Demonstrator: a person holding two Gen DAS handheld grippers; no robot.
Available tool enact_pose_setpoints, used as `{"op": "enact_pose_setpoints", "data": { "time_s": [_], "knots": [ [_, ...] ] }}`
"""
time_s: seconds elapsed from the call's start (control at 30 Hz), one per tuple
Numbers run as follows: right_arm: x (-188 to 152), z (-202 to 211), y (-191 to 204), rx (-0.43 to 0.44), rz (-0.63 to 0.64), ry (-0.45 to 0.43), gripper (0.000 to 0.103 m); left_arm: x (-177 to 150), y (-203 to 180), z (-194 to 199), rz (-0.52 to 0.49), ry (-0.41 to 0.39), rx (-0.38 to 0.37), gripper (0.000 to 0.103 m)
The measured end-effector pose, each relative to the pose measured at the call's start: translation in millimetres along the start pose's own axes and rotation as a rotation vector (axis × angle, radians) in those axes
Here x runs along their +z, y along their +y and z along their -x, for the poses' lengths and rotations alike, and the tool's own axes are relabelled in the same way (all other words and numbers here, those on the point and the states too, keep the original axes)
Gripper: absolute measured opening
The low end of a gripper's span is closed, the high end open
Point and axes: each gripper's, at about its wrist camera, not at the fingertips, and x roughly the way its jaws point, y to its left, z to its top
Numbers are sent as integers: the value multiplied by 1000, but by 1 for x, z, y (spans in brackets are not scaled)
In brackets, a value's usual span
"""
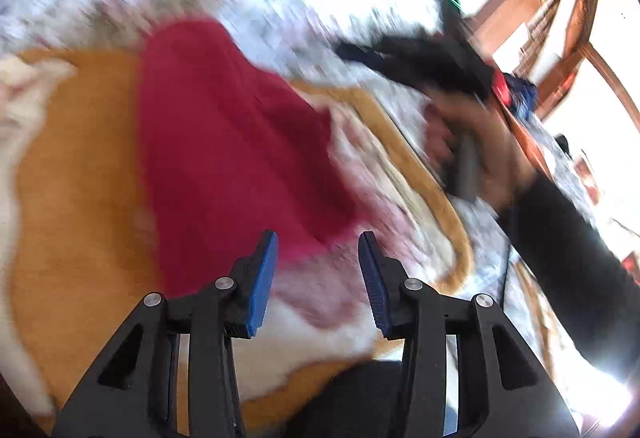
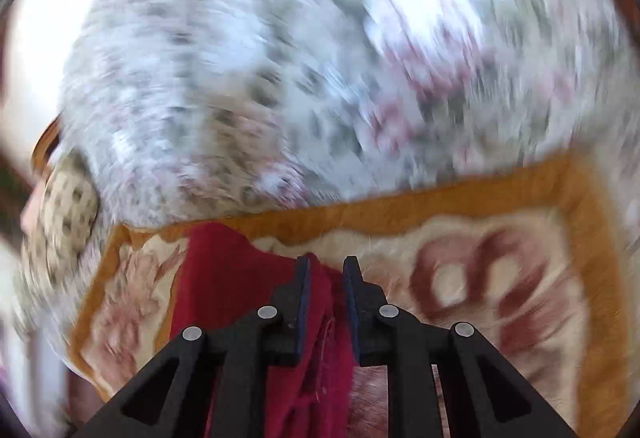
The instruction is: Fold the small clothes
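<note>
A soft dark-red cloth garment (image 1: pixel 224 141) lay mid-frame on an orange-bordered plush blanket (image 1: pixel 80 197). The right gripper (image 2: pixel 327 270) had its jaws clamped on a bunched edge, likely for folding; the left gripper (image 1: pixel 318 250) hung above, jaws apart and empty.

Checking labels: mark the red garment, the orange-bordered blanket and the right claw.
red garment (image 1: pixel 224 141): left wrist view, middle of the cloth.
orange-bordered blanket (image 2: pixel 400 207): right wrist view, orange border.
right claw (image 2: pixel 326 278): right wrist view, between fingertips.

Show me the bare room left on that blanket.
Free: orange-bordered plush blanket left of the red cloth garment, and its brown-patterned part beside the right gripper. Crowded: around the garment, near the left gripper.
</note>
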Motion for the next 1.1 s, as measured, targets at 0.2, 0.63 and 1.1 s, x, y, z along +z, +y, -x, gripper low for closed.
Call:
{"op": "enact_pose_setpoints", "data": {
  "time_s": [0.2,0.63,1.1],
  "knots": [
    [-55,3,87,152,409,85,21,2,40,-36,112,76,121,41],
    [-109,-49,49,67,365,0,22,87,29,-48,78,-43,130,41],
    [-108,-59,34,144,296,-3,22,174,111,-204,222,200,451,42]
  ]
}}
